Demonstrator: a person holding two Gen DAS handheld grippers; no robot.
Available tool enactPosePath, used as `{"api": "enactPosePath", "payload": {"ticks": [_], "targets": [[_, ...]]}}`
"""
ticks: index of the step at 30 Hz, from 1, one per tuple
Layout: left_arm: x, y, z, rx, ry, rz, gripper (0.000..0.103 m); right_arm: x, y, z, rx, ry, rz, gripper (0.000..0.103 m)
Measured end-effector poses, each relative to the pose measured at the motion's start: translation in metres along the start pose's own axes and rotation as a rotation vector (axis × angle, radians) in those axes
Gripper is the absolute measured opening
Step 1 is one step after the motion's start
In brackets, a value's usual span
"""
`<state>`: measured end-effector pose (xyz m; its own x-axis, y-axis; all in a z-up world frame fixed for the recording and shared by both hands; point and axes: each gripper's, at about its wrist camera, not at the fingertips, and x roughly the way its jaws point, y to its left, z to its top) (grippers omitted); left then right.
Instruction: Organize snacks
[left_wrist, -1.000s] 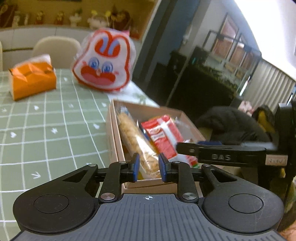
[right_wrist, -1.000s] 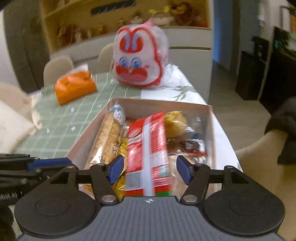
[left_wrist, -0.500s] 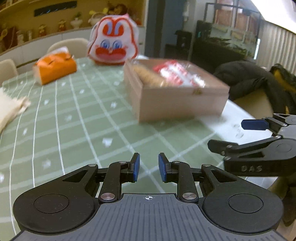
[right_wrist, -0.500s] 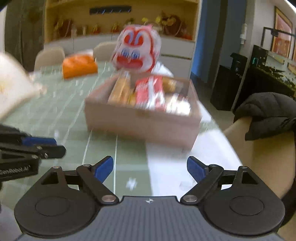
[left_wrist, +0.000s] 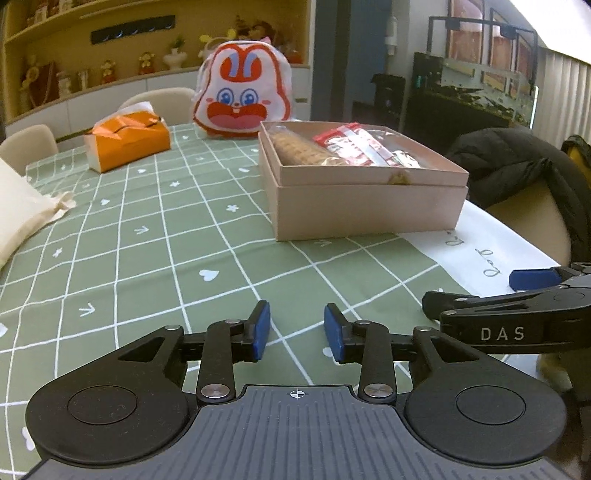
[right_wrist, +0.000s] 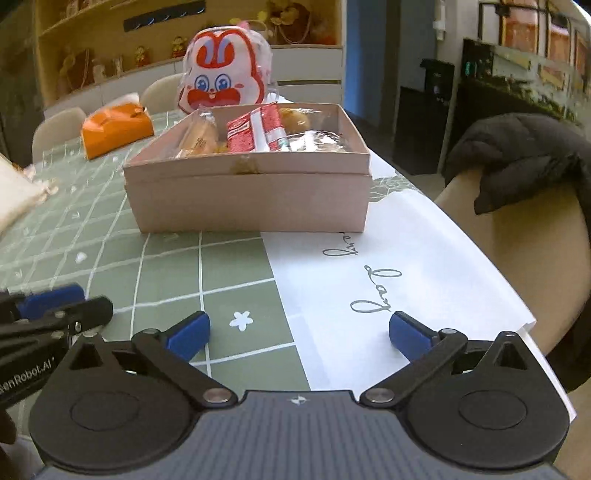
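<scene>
A pale cardboard box (left_wrist: 369, 206) (right_wrist: 251, 195) stands on the green checked tablecloth, filled with snacks: a clear pack of biscuits (left_wrist: 299, 149) (right_wrist: 197, 142), a red packet (left_wrist: 347, 144) (right_wrist: 256, 129) and other wrapped items. My left gripper (left_wrist: 296, 334) hovers low over the cloth, well short of the box, its jaws opening with nothing between them. My right gripper (right_wrist: 299, 332) is also near the table's front edge, jaws opening wide and empty. Each gripper shows at the side of the other's view.
A rabbit-face bag (left_wrist: 243, 101) (right_wrist: 223, 83) stands behind the box. An orange tissue pack (left_wrist: 127, 144) (right_wrist: 116, 129) lies at the back left, a cream cloth bag (left_wrist: 22, 210) at the left edge. A chair with a dark jacket (right_wrist: 524, 155) is on the right.
Both grippers have drawn back from above the box toward the table's near edge and sunk lower. The left jaws have parted and the right jaws have spread wide.
</scene>
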<state>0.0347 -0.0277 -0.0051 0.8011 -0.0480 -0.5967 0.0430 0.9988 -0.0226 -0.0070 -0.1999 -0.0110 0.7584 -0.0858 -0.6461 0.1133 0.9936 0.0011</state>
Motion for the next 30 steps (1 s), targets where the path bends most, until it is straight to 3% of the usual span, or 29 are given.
{"api": "enactPosePath", "payload": {"ticks": [30], "targets": [[0.0019, -0.0037, 0.001, -0.02, -0.001, 0.0, 0.037, -0.0007, 0.0012, -0.0032, 0.008, -0.027, -0.003, 0.103]]}}
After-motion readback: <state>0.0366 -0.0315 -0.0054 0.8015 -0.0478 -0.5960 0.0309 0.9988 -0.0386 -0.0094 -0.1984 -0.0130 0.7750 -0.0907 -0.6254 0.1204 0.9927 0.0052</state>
